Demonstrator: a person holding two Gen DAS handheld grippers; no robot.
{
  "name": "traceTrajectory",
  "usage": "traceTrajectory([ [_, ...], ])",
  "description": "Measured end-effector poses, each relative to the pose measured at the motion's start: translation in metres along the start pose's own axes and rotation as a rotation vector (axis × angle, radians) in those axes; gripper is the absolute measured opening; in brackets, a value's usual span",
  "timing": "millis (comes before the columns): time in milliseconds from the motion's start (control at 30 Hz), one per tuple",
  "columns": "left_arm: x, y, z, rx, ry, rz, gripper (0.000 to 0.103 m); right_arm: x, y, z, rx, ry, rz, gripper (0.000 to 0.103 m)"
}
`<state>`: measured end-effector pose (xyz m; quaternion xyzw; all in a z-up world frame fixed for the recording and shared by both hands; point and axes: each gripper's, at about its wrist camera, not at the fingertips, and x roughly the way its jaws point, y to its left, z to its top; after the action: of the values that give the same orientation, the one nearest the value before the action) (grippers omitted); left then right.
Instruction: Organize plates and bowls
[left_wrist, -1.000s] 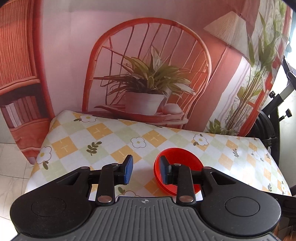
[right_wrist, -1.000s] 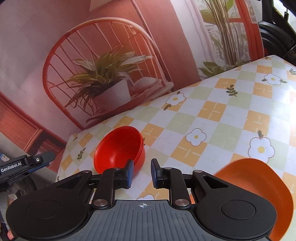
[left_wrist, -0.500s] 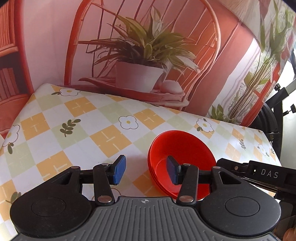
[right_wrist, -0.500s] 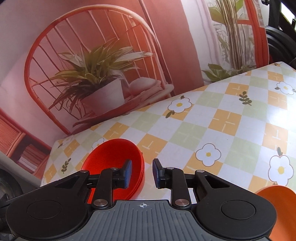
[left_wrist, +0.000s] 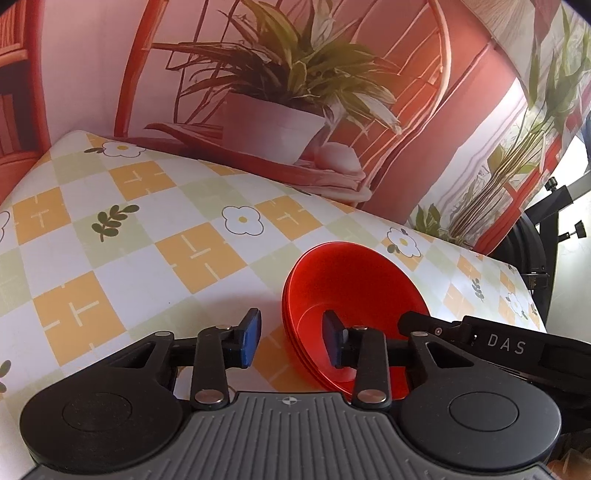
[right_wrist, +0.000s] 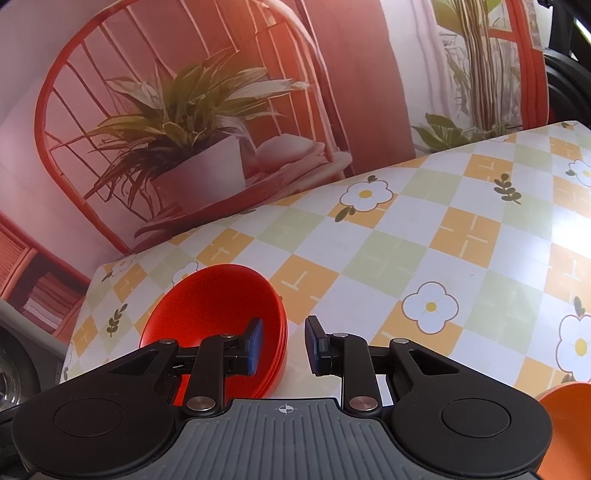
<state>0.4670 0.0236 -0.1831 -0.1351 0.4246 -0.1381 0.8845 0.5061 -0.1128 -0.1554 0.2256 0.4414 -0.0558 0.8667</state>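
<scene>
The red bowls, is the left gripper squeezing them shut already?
No. The left gripper is open, with one finger outside the rim of the red bowls and the other finger inside, a clear gap on each side.

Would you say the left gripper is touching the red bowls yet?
Cannot tell. In the left wrist view the left gripper straddles the rim of the red bowls, one finger inside, but no contact or gap shows plainly.

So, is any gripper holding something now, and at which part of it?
Nothing is held. The left gripper and right gripper are both open, each straddling the rim of the red bowls.
</scene>
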Motion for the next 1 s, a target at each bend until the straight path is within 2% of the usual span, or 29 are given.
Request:
traceTrajectory([
  [167,0.002,0.002,-0.004,-0.016,-0.011,-0.012,0.019,0.005,0.000,-0.002,0.001,0.011,0.006,0.024],
  [233,0.001,0.002,-0.005,-0.021,-0.022,-0.022,0.017,0.006,0.002,-0.002,0.001,0.016,0.009,0.023],
  [433,-0.001,0.004,-0.008,-0.046,-0.037,-0.026,0.016,0.007,0.006,-0.005,-0.001,0.027,0.029,0.018],
  [633,-0.012,0.003,-0.018,-0.040,-0.040,0.004,0.016,-0.001,0.009,-0.009,0.000,0.030,0.045,0.015],
  [1000,-0.057,0.003,-0.036,-0.081,-0.057,0.031,0.016,-0.040,0.016,-0.026,-0.008,0.022,0.105,0.015],
])
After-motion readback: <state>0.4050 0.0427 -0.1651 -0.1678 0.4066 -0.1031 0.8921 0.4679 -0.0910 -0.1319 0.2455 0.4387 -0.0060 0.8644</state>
